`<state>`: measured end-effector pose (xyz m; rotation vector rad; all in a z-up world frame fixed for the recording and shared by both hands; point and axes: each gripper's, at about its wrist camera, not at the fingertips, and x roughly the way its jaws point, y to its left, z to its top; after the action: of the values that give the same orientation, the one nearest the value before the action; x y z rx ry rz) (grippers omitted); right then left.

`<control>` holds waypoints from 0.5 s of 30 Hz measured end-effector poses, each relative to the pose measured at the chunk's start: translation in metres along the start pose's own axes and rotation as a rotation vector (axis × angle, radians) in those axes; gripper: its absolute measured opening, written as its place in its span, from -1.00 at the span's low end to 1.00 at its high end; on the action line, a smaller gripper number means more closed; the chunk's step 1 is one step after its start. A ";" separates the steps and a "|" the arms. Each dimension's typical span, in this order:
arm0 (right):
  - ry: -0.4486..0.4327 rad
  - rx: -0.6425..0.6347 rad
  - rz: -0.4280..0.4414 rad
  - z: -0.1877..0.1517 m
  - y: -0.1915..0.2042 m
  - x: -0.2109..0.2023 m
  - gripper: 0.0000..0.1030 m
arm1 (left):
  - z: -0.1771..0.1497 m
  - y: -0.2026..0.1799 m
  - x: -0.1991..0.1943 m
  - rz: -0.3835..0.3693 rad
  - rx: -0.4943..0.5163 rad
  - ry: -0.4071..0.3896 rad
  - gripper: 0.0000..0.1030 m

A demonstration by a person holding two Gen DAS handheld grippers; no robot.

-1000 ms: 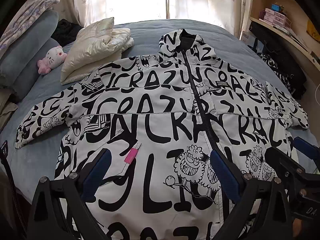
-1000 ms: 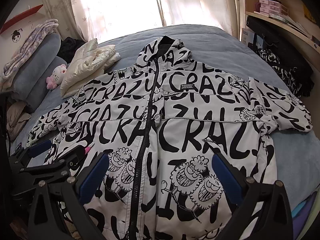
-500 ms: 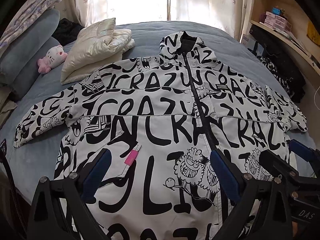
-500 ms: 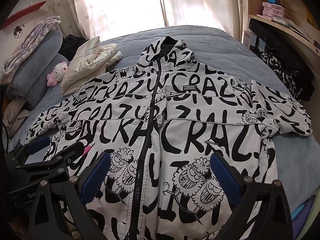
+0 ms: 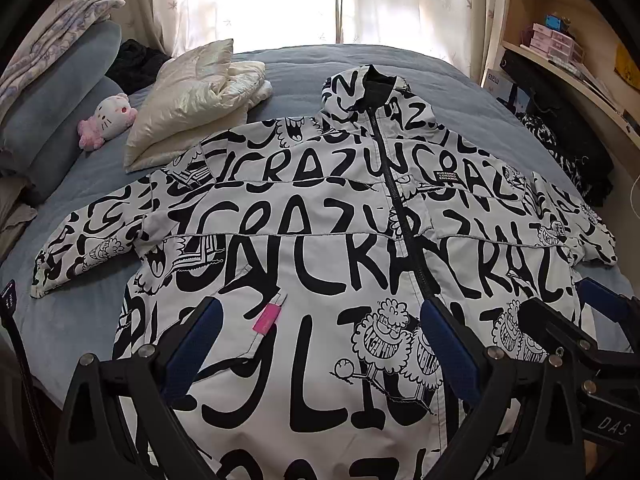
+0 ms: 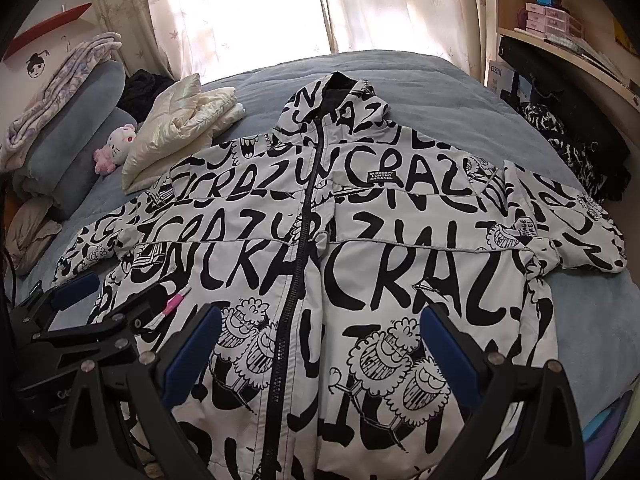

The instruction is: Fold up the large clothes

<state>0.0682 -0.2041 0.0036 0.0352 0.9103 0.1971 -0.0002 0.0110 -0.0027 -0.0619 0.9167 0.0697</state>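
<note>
Jacket white, black lettering print; bedspread blue-grey; plush toy pink-white; folded garment seemingly cream.

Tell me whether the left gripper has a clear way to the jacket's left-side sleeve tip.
Probably yes. The left gripper hangs open over the jacket, and the sleeve tip lies flat on bare bed to its left, with nothing between. The cream pillow sits farther back.

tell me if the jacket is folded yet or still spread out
Spread out, not folded. The jacket lies flat, front up on the bed, zipped, with both sleeves stretched out sideways.
</note>
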 end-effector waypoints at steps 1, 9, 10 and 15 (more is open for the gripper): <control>-0.001 -0.002 0.001 0.000 0.000 0.000 0.94 | 0.000 0.000 0.000 0.002 0.000 0.000 0.91; -0.003 -0.006 0.004 0.003 0.001 0.001 0.94 | 0.000 0.000 -0.001 0.008 0.002 -0.002 0.91; -0.002 -0.004 0.005 0.003 0.000 0.001 0.94 | 0.000 -0.001 -0.001 0.012 0.004 -0.005 0.91; -0.002 -0.004 0.010 0.002 0.000 0.001 0.93 | 0.000 -0.004 -0.003 0.015 0.008 -0.016 0.91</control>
<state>0.0707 -0.2039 0.0041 0.0358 0.9078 0.2079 -0.0021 0.0070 -0.0004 -0.0466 0.9014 0.0801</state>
